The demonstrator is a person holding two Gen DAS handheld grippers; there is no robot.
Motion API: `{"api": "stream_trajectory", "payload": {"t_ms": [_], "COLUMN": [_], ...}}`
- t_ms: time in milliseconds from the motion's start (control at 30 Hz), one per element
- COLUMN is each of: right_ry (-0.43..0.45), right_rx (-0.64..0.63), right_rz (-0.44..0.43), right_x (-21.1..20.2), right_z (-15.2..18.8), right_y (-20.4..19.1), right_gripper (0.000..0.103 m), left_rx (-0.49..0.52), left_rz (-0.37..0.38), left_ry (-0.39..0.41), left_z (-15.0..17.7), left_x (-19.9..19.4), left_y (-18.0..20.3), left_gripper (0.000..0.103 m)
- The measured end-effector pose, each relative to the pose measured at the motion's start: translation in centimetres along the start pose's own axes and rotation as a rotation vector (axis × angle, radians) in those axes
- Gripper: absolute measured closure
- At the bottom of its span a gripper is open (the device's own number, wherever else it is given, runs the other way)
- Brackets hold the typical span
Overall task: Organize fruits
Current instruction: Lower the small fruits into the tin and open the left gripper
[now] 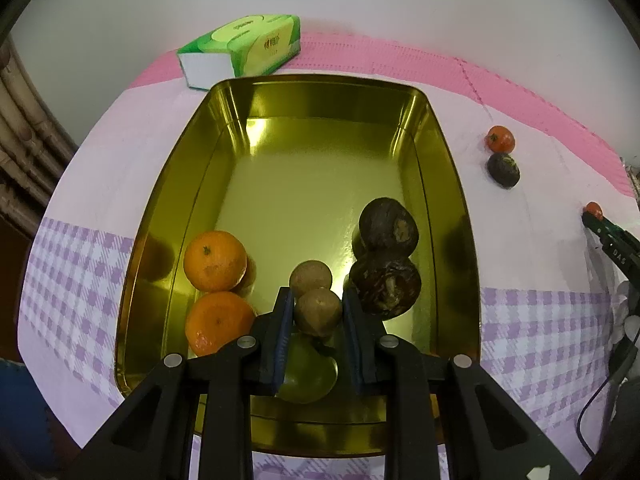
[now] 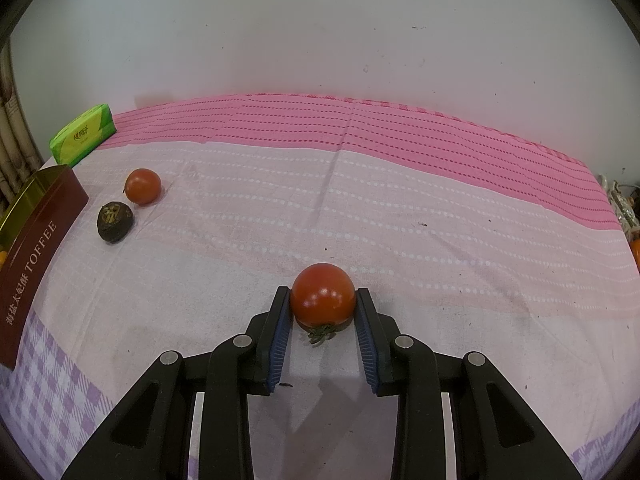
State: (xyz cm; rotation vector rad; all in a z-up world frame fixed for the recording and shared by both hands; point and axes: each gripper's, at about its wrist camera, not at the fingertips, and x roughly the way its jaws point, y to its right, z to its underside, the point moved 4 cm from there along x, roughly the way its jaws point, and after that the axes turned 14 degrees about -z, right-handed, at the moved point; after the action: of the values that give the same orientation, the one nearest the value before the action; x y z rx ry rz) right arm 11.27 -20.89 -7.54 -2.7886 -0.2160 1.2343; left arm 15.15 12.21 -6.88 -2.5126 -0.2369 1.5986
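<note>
My left gripper (image 1: 316, 308) is shut on a small brown round fruit (image 1: 318, 317), held over the near end of a gold tin tray (image 1: 320, 92). In the tray lie two oranges (image 1: 215, 261), a second brown fruit (image 1: 311, 277), two dark wrinkled fruits (image 1: 386, 226) and a green fruit (image 1: 308, 372) under the fingers. My right gripper (image 2: 322, 304) is shut on a red tomato (image 2: 323, 294), stem toward me, just above the cloth. A second tomato (image 2: 143, 186) and a dark fruit (image 2: 115, 223) lie on the cloth beside the tray's wall (image 2: 40, 236).
A green tissue pack (image 1: 244, 46) lies behind the tray near the white wall. The pink and lilac-checked cloth (image 2: 360, 200) covers the table. In the left wrist view my right gripper (image 1: 592, 214) shows at the right edge with its tomato. A cable (image 1: 592, 404) hangs there.
</note>
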Motion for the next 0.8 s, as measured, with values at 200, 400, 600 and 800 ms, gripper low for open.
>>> {"api": "stream_trajectory", "payload": {"t_ms": [200, 400, 600, 800], "right_ry": [0.000, 0.000, -0.001, -0.001], "right_rx": [0.000, 0.000, -0.002, -0.003], "right_rz": [0.001, 0.001, 0.003, 0.005], "right_x": [0.0, 0.0, 0.0, 0.1], "right_z": [0.0, 0.0, 0.0, 0.0], "right_y": [0.0, -0.1, -0.1, 0.0], "right_gripper": [0.070, 0.070, 0.070, 0.070], "left_rx": [0.003, 0.005, 0.013, 0.014], "left_rz": [-0.009, -0.010, -0.005, -0.005], "left_ry": [-0.008, -0.012, -0.005, 0.018], "left_z": [0.0, 0.1, 0.1, 0.0], "left_x": [0.4, 0.7, -0.1, -1.3], "left_y": [0.0, 0.0, 0.1, -0.1], "left_gripper": [0.081, 0.081, 0.080, 0.069]}}
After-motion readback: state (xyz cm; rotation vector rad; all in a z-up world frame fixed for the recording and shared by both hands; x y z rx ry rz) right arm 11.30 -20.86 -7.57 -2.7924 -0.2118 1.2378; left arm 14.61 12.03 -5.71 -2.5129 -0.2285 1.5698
